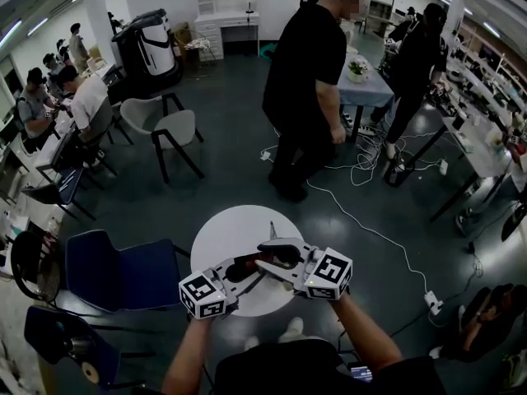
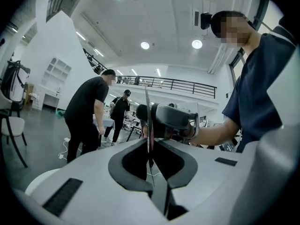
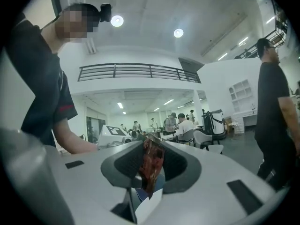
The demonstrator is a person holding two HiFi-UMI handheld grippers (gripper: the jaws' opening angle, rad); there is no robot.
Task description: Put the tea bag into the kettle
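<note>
step: pre-insertion; the tea bag packet (image 3: 151, 165) is held up between both tools, probably for tearing or regripping
left gripper (image 2: 150, 145): fingers closed on the packet's thin edge, seen edge-on
right gripper (image 3: 152, 148): fingers nearly together, packet standing between them, looks pinched
tea bag location: in the air over the round white desk (image 1: 221, 239), between the two tools
kettle: not in any view
next move: likely needs one firm grip kept, the bag freed, then the kettle's opening found

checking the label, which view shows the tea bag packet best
Right gripper view: the tea bag packet shows its red face. Left gripper view sees only its thin edge; head view, a sliver.
</note>
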